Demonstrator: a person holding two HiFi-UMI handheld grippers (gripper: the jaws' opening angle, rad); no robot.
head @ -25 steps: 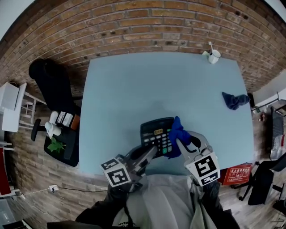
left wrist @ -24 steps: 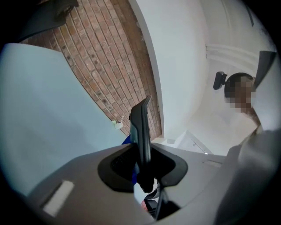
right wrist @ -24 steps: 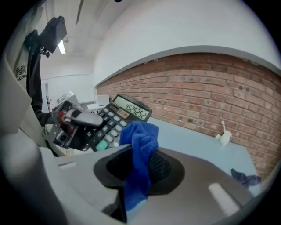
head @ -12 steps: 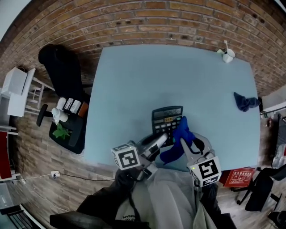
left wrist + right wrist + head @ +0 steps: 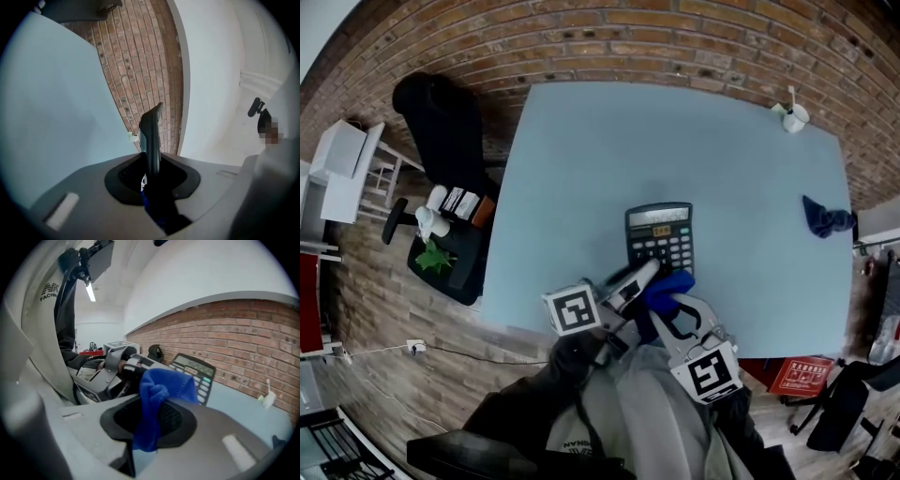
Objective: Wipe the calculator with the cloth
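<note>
At the table [image 5: 581, 159] are one calculator [image 5: 659, 234], two cloths [image 5: 667, 286] [image 5: 825, 217].

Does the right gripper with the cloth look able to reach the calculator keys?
Probably yes: the cloth in the right gripper sits at the calculator's near edge, nothing between; the left gripper holds only its near corner.

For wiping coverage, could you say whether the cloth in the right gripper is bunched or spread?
Bunched: the blue cloth sits crumpled in the right gripper.
</note>
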